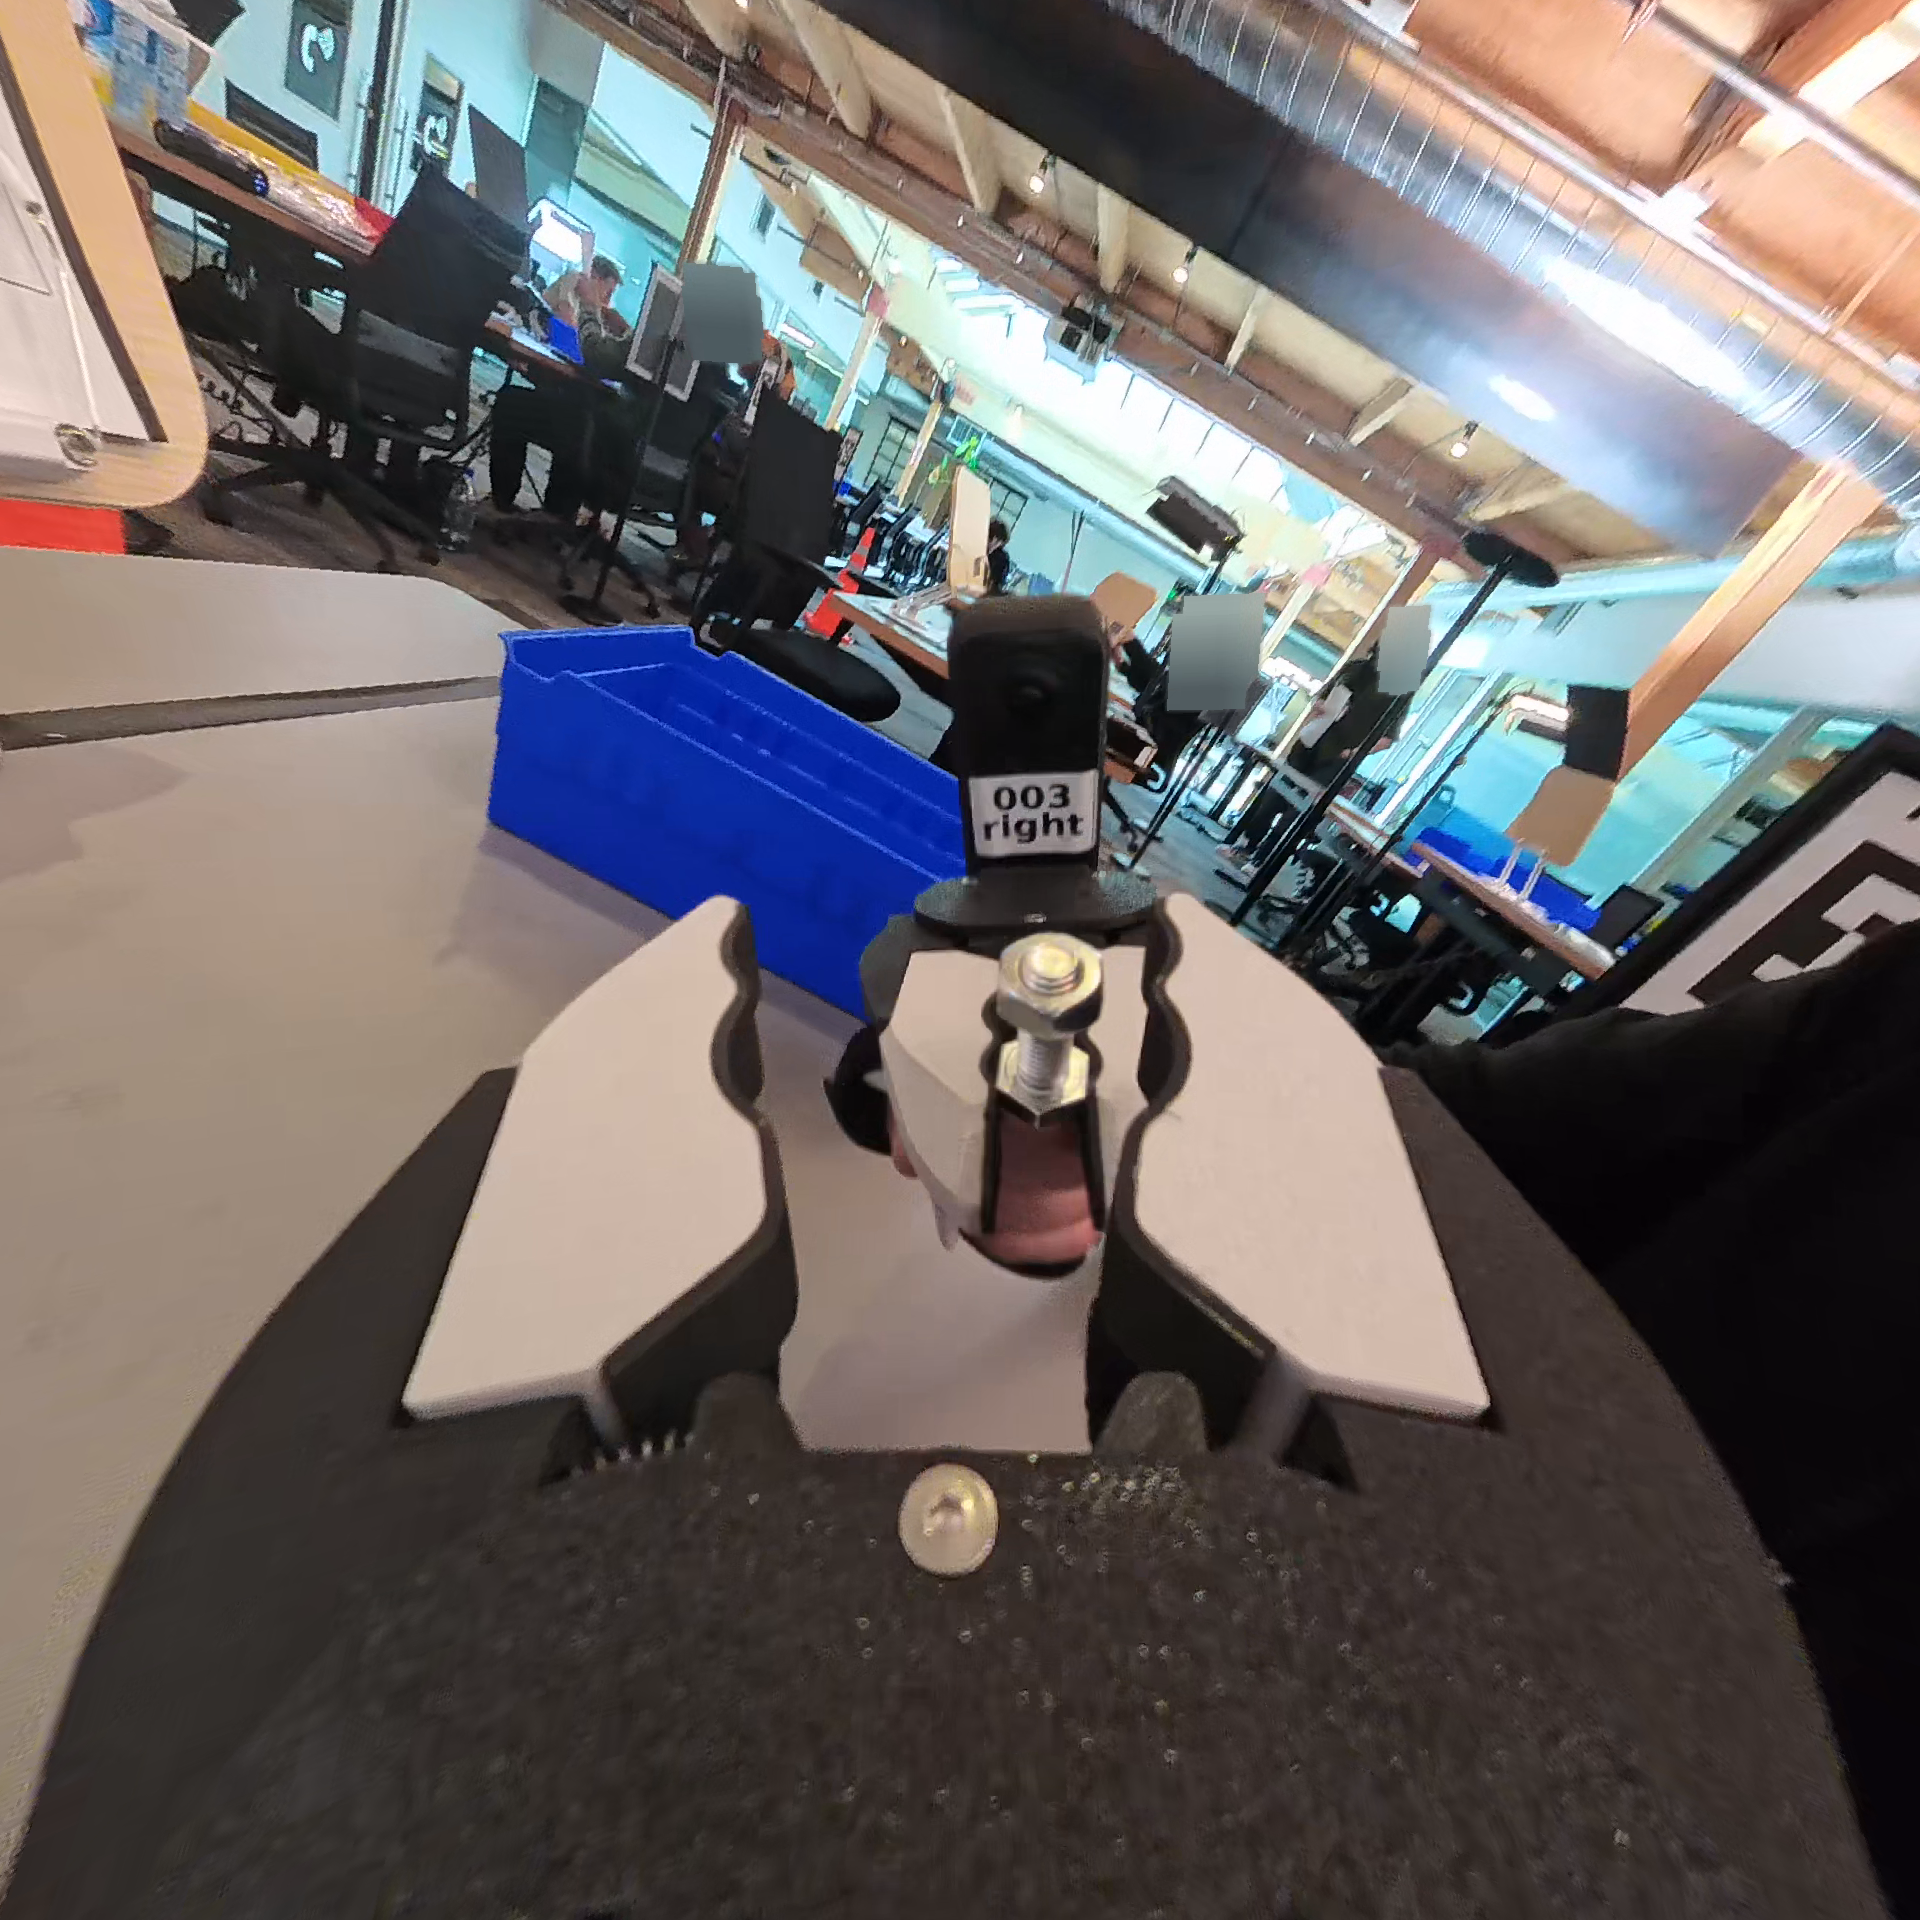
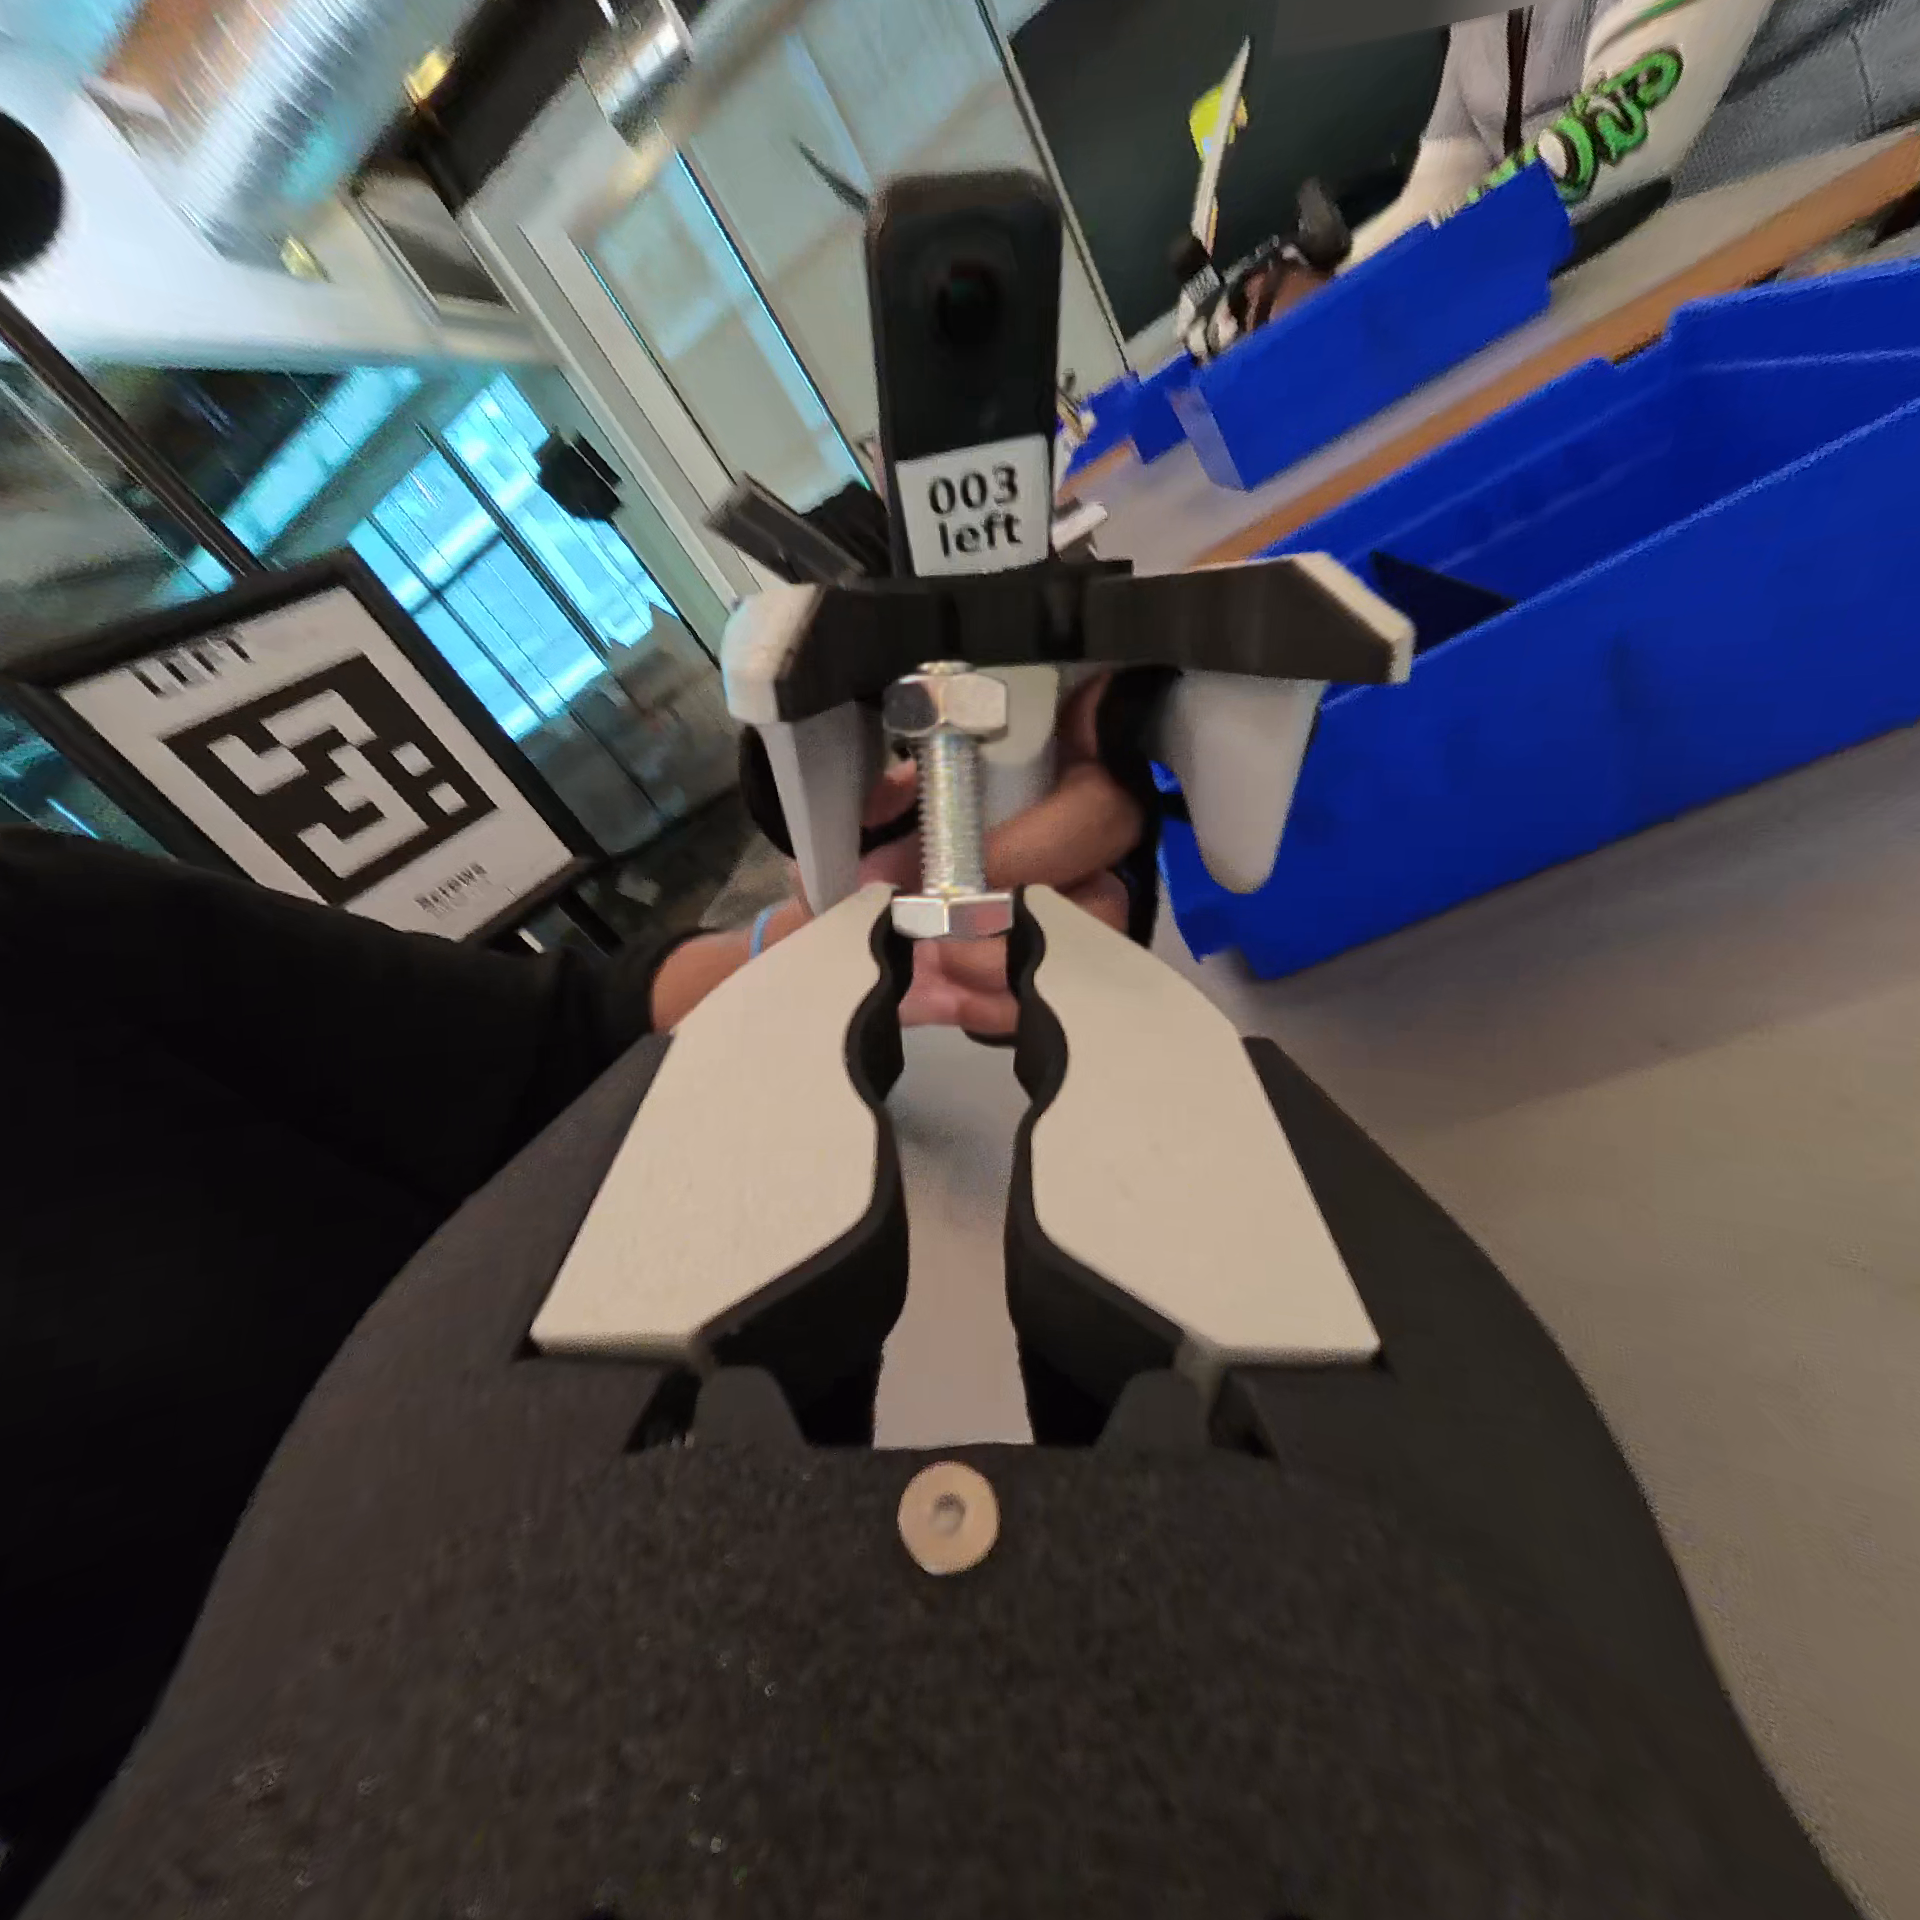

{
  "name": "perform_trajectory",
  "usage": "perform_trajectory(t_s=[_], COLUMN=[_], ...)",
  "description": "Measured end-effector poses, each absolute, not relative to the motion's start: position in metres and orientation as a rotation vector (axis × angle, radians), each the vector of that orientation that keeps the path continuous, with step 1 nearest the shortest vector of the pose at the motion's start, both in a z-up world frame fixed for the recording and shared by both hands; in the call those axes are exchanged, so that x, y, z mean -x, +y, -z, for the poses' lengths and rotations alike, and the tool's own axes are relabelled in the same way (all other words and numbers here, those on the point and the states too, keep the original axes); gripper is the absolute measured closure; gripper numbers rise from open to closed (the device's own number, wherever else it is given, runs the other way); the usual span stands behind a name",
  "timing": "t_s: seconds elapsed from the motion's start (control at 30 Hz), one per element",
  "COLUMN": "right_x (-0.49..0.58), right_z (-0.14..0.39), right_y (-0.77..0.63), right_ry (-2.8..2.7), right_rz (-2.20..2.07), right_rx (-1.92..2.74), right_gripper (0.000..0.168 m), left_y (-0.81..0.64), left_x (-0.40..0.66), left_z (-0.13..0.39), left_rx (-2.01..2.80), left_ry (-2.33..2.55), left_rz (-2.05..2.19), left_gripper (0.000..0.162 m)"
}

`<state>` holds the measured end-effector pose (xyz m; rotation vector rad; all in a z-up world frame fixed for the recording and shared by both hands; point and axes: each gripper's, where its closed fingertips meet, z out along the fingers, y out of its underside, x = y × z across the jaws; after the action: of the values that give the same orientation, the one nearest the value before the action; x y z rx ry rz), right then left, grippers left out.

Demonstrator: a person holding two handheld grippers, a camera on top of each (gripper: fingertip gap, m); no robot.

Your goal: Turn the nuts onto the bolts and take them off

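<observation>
The right gripper [image 2: 951, 909] is clamped on the bolt's [image 2: 943, 800] hex head. 1 nut [image 2: 945, 709] sits at the thread's tip, toward 12 o'clock. The left gripper [image 1: 948, 920] stands spread wide near it, apparently not touching. Likely next: close squarely on the nut's flats, then twist.

The left tool [image 2: 951, 665] hides where the bolt [image 2: 948, 805] ends.

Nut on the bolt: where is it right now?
Right wrist view, centre: the nut sits at the far end of the bolt, whose head the right tongs clamp. It lies between the open left tongs, ungripped.
</observation>
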<state>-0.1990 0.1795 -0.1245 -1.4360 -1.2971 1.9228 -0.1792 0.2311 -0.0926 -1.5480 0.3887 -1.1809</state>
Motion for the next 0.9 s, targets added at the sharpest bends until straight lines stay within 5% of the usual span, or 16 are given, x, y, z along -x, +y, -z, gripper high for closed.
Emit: perform_trajectory(t_s=[0.63,0.9], right_x=[0.198,0.201], right_z=[0.109,0.118], right_y=[0.179,0.189], right_ry=[-1.203,-1.197], right_rz=[-1.963,-1.919], right_rx=[1.365,1.435], right_gripper=[0.151,0.151], left_y=[0.236,0.230], left_x=[0.183,0.185], left_z=[0.092,0.081], left_rx=[1.546,1.516], left_ry=[0.391,0.400], left_rz=[1.099,1.125], left_gripper=[0.078,0.086])
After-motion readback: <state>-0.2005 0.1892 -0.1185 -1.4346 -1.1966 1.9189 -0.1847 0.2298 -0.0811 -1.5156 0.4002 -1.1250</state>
